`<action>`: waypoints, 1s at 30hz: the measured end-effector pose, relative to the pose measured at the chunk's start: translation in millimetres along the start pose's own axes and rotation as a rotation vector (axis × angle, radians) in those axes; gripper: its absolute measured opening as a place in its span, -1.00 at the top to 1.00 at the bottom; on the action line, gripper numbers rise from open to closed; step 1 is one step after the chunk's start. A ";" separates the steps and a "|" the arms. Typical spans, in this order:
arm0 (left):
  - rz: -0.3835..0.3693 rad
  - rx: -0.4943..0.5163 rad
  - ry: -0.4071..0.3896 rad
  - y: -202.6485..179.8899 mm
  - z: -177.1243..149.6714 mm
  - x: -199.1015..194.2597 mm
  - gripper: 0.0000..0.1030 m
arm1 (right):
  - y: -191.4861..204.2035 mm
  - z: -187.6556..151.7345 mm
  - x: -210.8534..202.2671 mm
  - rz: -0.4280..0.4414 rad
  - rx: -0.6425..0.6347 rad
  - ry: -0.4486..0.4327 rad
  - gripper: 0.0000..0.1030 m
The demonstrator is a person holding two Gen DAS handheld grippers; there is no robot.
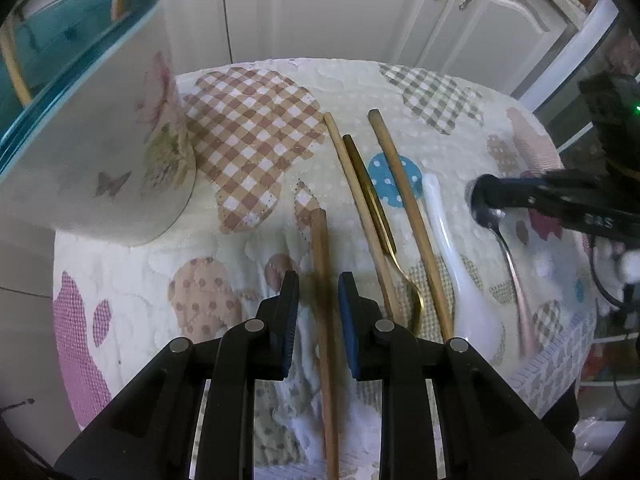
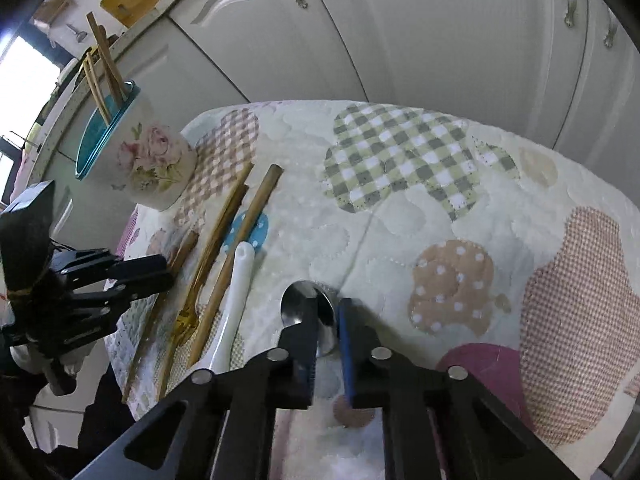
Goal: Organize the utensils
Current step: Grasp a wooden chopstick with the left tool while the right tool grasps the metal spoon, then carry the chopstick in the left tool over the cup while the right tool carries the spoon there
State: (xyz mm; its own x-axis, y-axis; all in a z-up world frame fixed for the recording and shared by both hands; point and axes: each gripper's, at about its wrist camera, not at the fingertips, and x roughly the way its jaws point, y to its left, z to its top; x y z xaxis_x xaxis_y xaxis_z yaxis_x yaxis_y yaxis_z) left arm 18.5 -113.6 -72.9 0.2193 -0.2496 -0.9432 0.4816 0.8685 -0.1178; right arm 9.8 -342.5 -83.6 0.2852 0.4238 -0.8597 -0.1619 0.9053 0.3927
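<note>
My left gripper (image 1: 318,278) stands open over the table, with a wooden stick (image 1: 320,248) lying between its blue pads (image 1: 290,320) and a gap on each side. My right gripper (image 2: 326,302) is shut on a metal spoon (image 2: 294,308) near its bowl; in the left wrist view the right gripper (image 1: 482,200) sits at the spoon's (image 1: 514,276) far end. A floral white utensil cup (image 1: 120,160) with a teal inside stands at the back left, with wooden sticks in it. Two more wooden sticks (image 1: 412,220), a gold fork (image 1: 372,208) and a white ceramic spoon (image 1: 460,272) lie on the cloth.
A quilted patchwork cloth (image 2: 400,160) covers the small table, whose edges fall away on all sides. White cabinet doors (image 2: 440,40) stand close behind it. In the right wrist view the left gripper (image 2: 164,274) is at the left, beside the cup (image 2: 148,160).
</note>
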 end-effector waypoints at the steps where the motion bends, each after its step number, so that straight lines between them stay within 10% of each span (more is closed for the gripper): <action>1: 0.003 0.001 0.003 0.3 1.3 1.6 0.63 | -2.0 -3.9 -2.2 0.007 0.021 0.000 0.88; 9: 0.001 0.012 0.015 1.0 8.5 10.3 0.62 | -12.9 -36.3 -19.7 0.011 0.071 0.004 0.88; 17: 0.000 0.023 0.025 -0.2 16.8 13.0 0.62 | -8.5 -8.5 -2.5 0.015 0.018 -0.059 0.42; 23: -0.012 0.016 0.015 -2.8 20.5 11.7 0.86 | -1.1 -4.5 9.8 0.050 0.000 -0.053 0.90; 30: -0.028 -0.047 -0.102 12.6 11.4 -36.7 0.87 | 4.2 -18.7 -21.0 0.049 0.008 -0.066 0.94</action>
State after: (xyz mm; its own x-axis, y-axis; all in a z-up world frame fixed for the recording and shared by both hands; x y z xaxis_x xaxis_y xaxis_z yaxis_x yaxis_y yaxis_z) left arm 26.2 -98.4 -36.3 0.2929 -0.3145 -0.9029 0.4487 0.8791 -0.1607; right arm -14.5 -348.1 -70.0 0.3392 0.4680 -0.8161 -0.1694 0.8837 0.4364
